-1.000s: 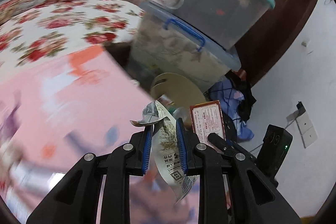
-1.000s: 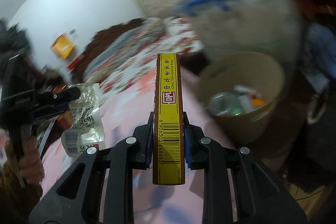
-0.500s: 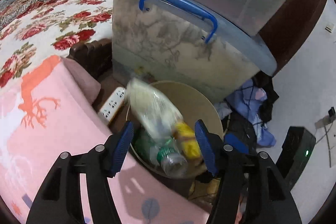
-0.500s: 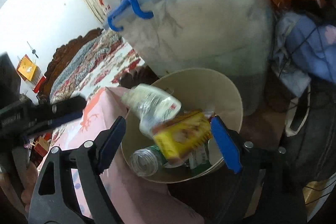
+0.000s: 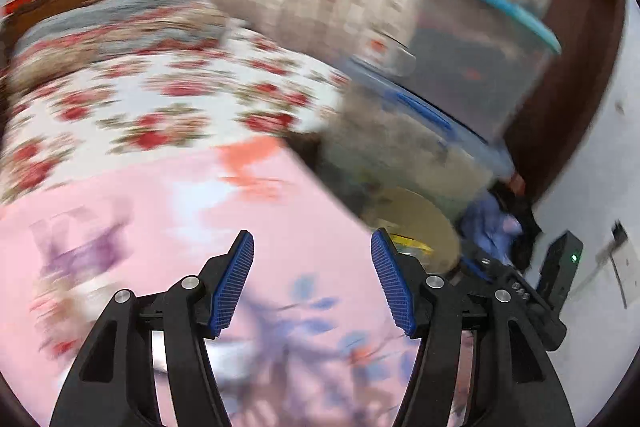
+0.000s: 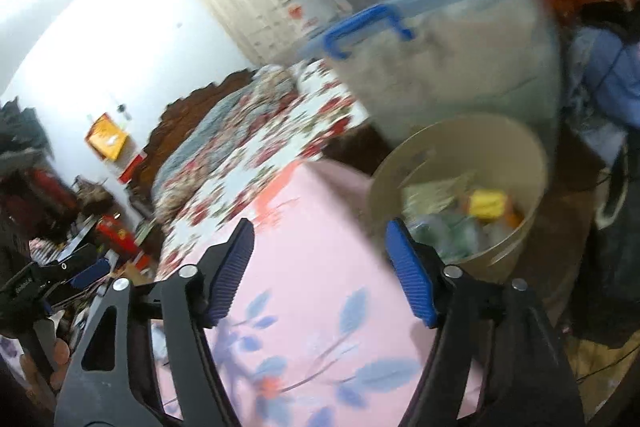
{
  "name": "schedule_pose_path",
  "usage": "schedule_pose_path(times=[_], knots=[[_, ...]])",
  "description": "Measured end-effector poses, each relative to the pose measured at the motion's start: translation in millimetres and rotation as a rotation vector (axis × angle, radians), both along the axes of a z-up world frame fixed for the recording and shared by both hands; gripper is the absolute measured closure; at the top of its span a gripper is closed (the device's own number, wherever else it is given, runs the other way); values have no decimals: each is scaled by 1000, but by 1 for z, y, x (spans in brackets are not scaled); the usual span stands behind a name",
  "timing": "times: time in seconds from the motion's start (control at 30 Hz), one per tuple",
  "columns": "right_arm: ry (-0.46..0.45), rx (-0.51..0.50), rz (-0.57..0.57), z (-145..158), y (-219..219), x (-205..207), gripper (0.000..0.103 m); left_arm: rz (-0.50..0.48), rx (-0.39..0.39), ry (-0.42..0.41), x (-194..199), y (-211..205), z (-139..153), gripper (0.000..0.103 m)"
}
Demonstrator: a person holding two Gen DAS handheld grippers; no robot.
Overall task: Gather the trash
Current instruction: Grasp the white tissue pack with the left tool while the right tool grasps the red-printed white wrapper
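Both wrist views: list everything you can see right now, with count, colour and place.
bin: one, tan, beside the bed's corner, trash inside
yellow packet: one, in the bin
storage boxes: stacked, clear, blue lids, behind the bin
mug: one, white, on the lower box
pink blanket: one, under both tongs
floral bedspread: one, red and white, farther up the bed
left tongs: open, empty
right tongs: open, empty, jaws just narrowing

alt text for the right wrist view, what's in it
The right tongs stand open and empty over a pink bedspread. Beyond them sits a tan bin full of trash, with a clear storage box behind it.
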State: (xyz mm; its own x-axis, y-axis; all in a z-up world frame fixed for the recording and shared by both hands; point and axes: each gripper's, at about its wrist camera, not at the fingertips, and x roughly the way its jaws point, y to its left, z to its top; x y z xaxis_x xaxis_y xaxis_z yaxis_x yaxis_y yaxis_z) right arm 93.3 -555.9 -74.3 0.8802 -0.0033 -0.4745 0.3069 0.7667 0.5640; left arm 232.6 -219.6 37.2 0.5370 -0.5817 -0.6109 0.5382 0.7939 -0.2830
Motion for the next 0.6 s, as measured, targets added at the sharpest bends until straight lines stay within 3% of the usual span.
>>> schedule_pose_path(times=[0.13, 0.33, 0.4, 0.43, 0.5, 0.57, 0.6], knots=[[27, -7, 130, -3, 53, 23, 40, 197, 54, 34, 2, 98, -9, 45], [114, -2, 362, -18, 140, 73, 39, 338, -4, 208, -4, 193, -56, 46], [137, -13, 424, -22, 164, 86, 38, 347, -28, 254, -7, 205, -69, 46], [147, -34, 457, -23, 177, 92, 32, 344, -33, 273, -7, 205, -73, 44], [162, -102, 499, -25, 198, 103, 16, 331, -38, 322, -4, 197, -84, 24], [196, -187, 538, -30, 217, 113, 12, 317, -25, 334, 0, 189, -94, 14], [221, -219, 561, -35, 225, 119, 11, 313, -9, 341, 1, 183, -99, 14]])
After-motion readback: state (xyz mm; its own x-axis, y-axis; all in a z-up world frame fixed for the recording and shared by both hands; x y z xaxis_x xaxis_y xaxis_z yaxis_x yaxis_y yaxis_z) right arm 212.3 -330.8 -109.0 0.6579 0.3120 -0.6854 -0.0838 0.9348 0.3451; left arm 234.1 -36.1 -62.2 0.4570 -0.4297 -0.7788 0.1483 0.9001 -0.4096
